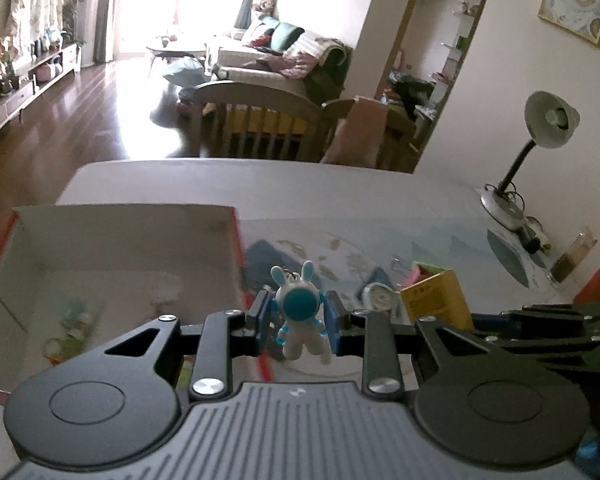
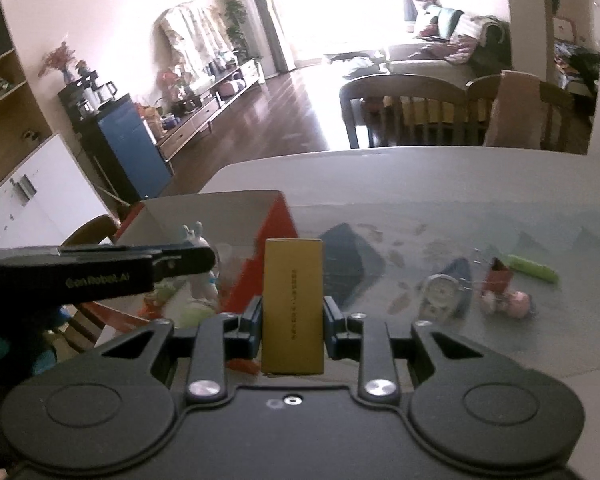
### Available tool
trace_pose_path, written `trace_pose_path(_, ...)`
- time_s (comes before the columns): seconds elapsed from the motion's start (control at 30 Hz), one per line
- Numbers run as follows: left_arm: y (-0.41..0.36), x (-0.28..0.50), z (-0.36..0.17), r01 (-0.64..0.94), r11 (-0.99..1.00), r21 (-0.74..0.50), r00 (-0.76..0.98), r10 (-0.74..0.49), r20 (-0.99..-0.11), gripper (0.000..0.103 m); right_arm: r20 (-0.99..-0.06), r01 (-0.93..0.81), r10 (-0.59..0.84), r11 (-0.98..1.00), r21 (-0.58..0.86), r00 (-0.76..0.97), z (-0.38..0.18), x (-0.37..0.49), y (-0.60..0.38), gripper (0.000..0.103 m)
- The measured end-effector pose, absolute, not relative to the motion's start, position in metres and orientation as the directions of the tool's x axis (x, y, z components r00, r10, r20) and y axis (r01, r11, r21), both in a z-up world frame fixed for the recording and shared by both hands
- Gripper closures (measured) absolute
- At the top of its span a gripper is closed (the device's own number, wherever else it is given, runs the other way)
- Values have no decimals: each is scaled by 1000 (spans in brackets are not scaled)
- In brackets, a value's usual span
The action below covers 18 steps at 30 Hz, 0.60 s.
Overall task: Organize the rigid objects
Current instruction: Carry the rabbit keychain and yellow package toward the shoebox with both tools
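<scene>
Now, the room first: at the upper left of the left wrist view a dark glossy wood floor (image 1: 80,120) runs toward a blown-out bright window, with a low sideboard along the far left edge. A curved-back wooden chair (image 1: 256,120) stands mid-frame behind the table, a sofa heaped with cushions beyond it. The table (image 1: 260,188) is pale and smooth, rounded at its far edge, and carries a printed mat with blue peaks.

At the left of that view sits an open box (image 1: 132,248), cream inside with red outer walls; small items lie blurred on its floor. Centre frame, the left gripper (image 1: 298,320) has its blue pads pinched on a little bunny figure (image 1: 300,312), hard white plastic with blue ears and a round blue face, lifted off the mat just right of the box's wall. Right of it a round clock face (image 1: 378,296) lies on the mat, and at the far right a gooseneck desk lamp (image 1: 540,136) stands.

Over in the right wrist view, the right gripper (image 2: 293,320) is clamped on a flat yellow rectangular box (image 2: 293,308), upright, with printed text down its front, held above the mat beside the red wall. Further right, a green marker (image 2: 534,269) lies on the mat.
</scene>
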<state>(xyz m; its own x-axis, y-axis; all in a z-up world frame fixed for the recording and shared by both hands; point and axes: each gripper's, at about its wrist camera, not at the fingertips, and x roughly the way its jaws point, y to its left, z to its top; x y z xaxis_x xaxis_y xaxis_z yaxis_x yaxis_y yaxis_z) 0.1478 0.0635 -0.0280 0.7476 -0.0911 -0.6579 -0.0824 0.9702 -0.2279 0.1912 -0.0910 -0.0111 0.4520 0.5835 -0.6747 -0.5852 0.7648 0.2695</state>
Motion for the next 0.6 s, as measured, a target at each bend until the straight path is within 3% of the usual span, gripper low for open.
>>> trace_pose_path(0.6, 191, 123, -47, -248, 947, -206, 711, 33, -703, 75, -699, -671, 589, 711, 209, 406, -21, 188, 24, 75)
